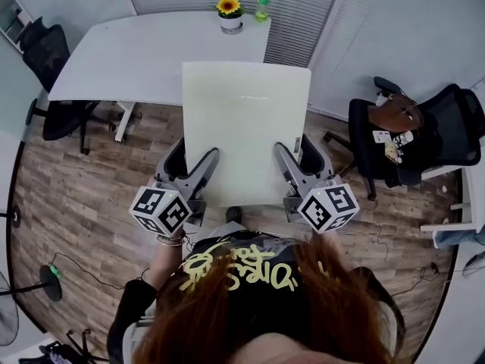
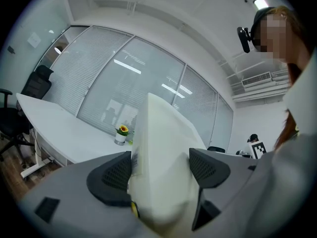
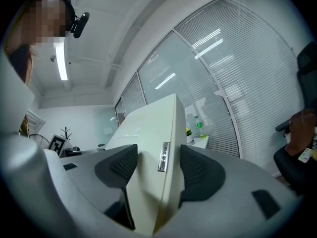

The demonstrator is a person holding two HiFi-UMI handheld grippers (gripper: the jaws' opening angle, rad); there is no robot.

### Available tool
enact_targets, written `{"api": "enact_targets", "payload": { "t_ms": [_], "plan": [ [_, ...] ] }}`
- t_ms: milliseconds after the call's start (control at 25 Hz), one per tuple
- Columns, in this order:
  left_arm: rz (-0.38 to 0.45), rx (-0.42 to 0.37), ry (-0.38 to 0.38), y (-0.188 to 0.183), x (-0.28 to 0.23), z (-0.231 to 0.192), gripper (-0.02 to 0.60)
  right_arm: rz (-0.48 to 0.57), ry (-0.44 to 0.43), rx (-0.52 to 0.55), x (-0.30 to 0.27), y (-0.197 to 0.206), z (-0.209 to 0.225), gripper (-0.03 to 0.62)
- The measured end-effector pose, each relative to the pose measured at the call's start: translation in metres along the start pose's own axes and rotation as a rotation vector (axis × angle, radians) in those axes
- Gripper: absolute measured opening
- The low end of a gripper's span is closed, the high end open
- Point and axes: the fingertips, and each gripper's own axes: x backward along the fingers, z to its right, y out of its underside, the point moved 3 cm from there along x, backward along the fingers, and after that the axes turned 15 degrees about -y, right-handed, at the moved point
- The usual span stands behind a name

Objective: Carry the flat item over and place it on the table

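A flat, pale cream square board (image 1: 244, 127) hangs in the air in front of me, carried level above the wood floor. My left gripper (image 1: 198, 174) is shut on its near left edge, and the board (image 2: 163, 152) fills the gap between the black pads. My right gripper (image 1: 288, 171) is shut on the near right edge; the board (image 3: 153, 148), with a small metal tag on its rim, sits between those pads. The white table (image 1: 144, 51) lies ahead, and the board's far edge overlaps its near right corner in the head view.
On the table's far edge stand a potted sunflower (image 1: 229, 14) and a green bottle (image 1: 262, 0). A black office chair (image 1: 53, 74) sits at the table's left end. Another black chair (image 1: 413, 139) with a brown bag stands to the right. Glass walls with blinds close the room behind.
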Motion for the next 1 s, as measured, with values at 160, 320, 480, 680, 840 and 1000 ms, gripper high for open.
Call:
{"api": "enact_targets", "payload": {
  "t_ms": [160, 320, 480, 680, 840, 1000],
  "plan": [
    [-0.01, 0.004, 0.013, -0.006, -0.019, -0.009, 0.365, -0.002, 0.014, 0.0, -0.015, -0.003, 0.01, 0.264],
    [-0.014, 0.006, 0.023, -0.009, -0.033, -0.019, 0.365, 0.001, 0.026, -0.001, -0.028, -0.002, 0.018, 0.264],
    [-0.016, 0.004, 0.03, -0.017, -0.046, -0.034, 0.365, 0.0, 0.034, 0.006, -0.048, -0.002, 0.02, 0.264],
    [-0.017, -0.008, 0.045, -0.027, -0.062, -0.05, 0.365, 0.009, 0.049, 0.006, -0.069, -0.001, 0.026, 0.264],
    [-0.026, -0.015, 0.058, -0.029, -0.073, -0.058, 0.365, 0.008, 0.064, -0.001, -0.078, 0.002, 0.031, 0.264],
    [-0.037, -0.009, 0.056, -0.025, -0.081, -0.061, 0.365, -0.003, 0.068, -0.009, -0.082, 0.005, 0.038, 0.264]
  ]
}}
